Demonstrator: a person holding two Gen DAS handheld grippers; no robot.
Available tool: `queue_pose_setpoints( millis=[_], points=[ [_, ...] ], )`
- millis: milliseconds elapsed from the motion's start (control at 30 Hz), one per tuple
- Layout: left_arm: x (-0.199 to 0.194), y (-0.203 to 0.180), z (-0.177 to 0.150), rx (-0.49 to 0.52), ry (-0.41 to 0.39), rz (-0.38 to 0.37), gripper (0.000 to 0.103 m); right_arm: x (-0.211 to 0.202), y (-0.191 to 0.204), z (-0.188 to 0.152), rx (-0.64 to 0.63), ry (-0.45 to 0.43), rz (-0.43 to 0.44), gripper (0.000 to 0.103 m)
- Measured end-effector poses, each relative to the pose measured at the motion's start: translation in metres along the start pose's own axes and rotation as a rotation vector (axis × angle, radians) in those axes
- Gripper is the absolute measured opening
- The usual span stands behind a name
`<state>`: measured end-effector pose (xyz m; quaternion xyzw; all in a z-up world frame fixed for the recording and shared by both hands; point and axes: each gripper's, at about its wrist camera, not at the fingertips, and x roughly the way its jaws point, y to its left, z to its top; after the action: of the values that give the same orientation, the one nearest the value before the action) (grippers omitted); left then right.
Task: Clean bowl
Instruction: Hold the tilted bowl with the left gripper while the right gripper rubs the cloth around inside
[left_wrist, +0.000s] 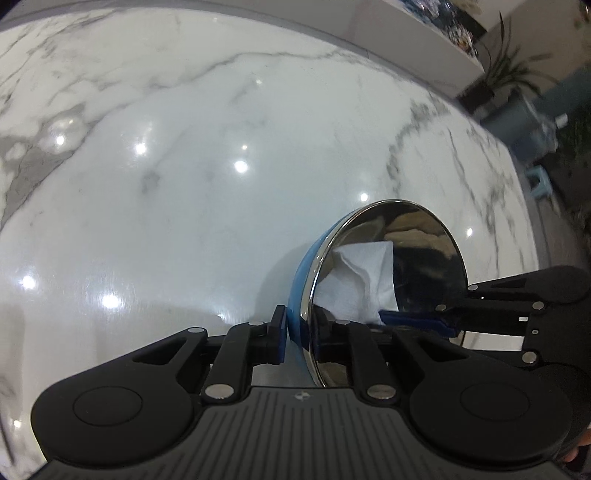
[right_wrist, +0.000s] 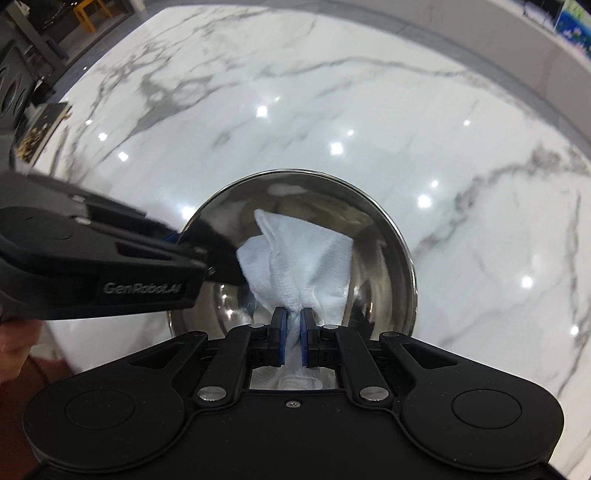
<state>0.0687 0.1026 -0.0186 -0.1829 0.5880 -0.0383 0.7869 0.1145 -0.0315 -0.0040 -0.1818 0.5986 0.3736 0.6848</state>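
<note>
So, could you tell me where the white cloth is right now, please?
The white cloth is inside the steel bowl, pinched by the right gripper; the left gripper clamps the bowl's rim above the marble table.

A home: marble table (left_wrist: 184, 166), potted plant (left_wrist: 506, 70) (small stool (left_wrist: 537, 181) too)

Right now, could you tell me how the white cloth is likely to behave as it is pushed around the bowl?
The white cloth likely stays floppy: it fans out creased from the right hand-held gripper. On the bowl's polished steel it should slide easily.
</note>
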Motion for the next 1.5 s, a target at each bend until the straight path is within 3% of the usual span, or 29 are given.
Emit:
queue_pose_setpoints(
  millis=[200, 433, 600, 800, 900, 1133, 1300, 1500],
  points=[
    [0.005, -0.007, -0.003, 0.046, 0.031, 0.009, 0.011, 0.003, 0.008, -0.004, -0.05, 0.048, -0.044, 0.006],
    [0.004, -0.005, -0.004, 0.061, 0.024, 0.01, 0.011, -0.002, 0.013, 0.002, -0.127, 0.039, -0.192, 0.005],
    [0.004, -0.003, -0.004, 0.054, 0.024, 0.003, 0.011, 0.003, 0.013, 0.0, -0.127, 0.052, -0.186, 0.006],
    [0.005, -0.008, -0.004, 0.06, 0.017, 0.016, 0.011, 0.004, 0.014, -0.001, -0.073, 0.06, -0.023, 0.006],
    [0.006, -0.009, -0.004, 0.066, 0.015, 0.017, 0.011, 0.004, 0.02, 0.001, -0.099, 0.043, -0.04, 0.006],
    [0.005, -0.008, -0.003, 0.075, 0.011, 0.016, 0.011, 0.001, 0.023, 0.004, -0.159, 0.02, -0.225, 0.005],
    [0.004, -0.006, -0.003, 0.047, 0.025, 0.004, 0.012, 0.0, 0.013, 0.002, -0.13, 0.028, -0.207, 0.005],
    [0.001, -0.006, -0.012, 0.048, 0.066, -0.009, 0.022, 0.003, 0.013, 0.003, -0.12, 0.027, -0.198, 0.005]
  ],
)
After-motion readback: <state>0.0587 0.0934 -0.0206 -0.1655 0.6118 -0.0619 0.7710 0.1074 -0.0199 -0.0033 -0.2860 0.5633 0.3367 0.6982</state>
